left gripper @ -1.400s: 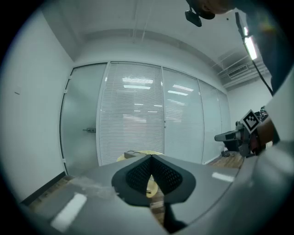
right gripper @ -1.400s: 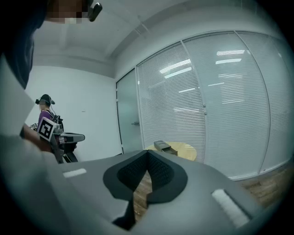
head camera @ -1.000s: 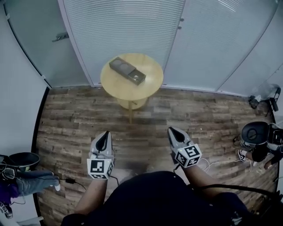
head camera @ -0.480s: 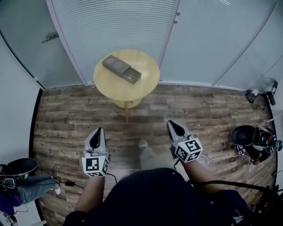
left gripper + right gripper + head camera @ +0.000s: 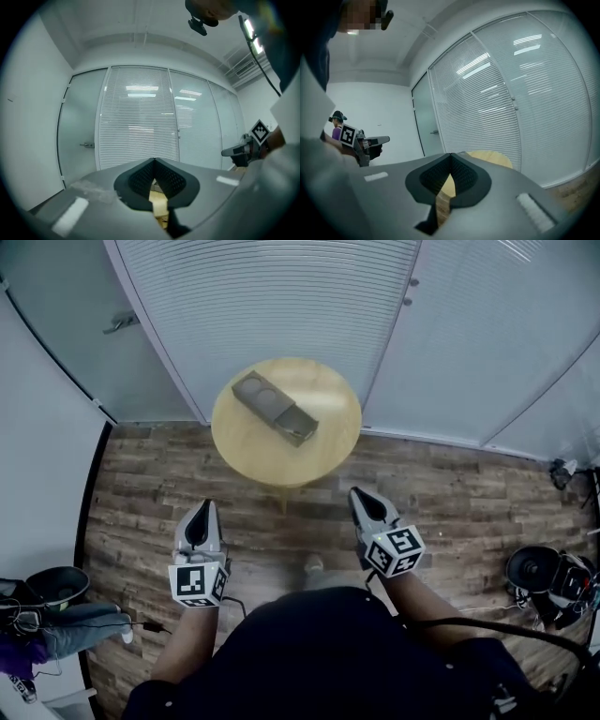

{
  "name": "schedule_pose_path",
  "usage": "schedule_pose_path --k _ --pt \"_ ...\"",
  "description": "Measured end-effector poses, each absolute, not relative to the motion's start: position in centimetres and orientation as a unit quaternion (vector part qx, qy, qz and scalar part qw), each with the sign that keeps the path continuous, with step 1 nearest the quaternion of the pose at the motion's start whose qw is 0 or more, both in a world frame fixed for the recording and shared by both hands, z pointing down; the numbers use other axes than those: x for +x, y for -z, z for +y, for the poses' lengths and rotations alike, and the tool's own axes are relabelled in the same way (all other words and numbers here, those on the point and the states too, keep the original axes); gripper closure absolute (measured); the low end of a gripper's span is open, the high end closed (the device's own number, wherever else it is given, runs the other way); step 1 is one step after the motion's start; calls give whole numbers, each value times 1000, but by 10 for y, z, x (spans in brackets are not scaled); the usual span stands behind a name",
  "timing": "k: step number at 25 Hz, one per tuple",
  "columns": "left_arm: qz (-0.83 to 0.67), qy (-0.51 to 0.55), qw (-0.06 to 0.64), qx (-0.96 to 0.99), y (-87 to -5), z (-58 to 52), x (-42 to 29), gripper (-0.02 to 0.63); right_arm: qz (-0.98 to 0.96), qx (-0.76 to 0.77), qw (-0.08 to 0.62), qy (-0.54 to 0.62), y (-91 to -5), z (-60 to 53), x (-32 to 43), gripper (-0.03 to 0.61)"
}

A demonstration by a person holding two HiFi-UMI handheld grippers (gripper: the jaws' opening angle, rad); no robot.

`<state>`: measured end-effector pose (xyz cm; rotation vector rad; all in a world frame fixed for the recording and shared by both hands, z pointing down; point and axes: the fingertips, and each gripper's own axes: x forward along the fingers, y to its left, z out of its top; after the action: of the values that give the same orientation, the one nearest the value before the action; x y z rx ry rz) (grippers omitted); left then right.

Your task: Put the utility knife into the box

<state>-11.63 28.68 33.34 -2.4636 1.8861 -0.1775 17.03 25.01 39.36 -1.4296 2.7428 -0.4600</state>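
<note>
Jaws of the left gripper (image 5: 154, 162): closed, pad tips meeting, nothing between them. Jaws of the right gripper (image 5: 450, 156): likewise closed and empty. Both grippers are held roughly level at the person's front, side by side and well apart, pointing toward the counter (image 5: 330, 444) without reaching it.

The counter is a small round wooden top on a single leg. It stands on the plank floor (image 5: 450, 498), close against a glass wall (image 5: 281, 306) backed with blinds.

The box (image 5: 274, 408) is grey and elongated and lies diagonally on the counter, somewhat left of centre. Its nearer end looks slid out like an open tray.

The utility knife cannot be made out from this distance. It is in neither gripper, and whether it lies in or beside the box cannot be told.

A seated person's legs (image 5: 70, 629) show at the room's left edge.
</note>
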Motion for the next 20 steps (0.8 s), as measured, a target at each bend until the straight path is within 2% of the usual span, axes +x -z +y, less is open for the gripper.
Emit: schedule_pose_path --k 10,20 --pt "618 81 -3 -782 -344 211 -83 611 892 -424 0 155 -406 150 184 571" --pt "613 81 -29 -786 -354 123 -122 611 885 -431 -38 170 -420 75 144 571"
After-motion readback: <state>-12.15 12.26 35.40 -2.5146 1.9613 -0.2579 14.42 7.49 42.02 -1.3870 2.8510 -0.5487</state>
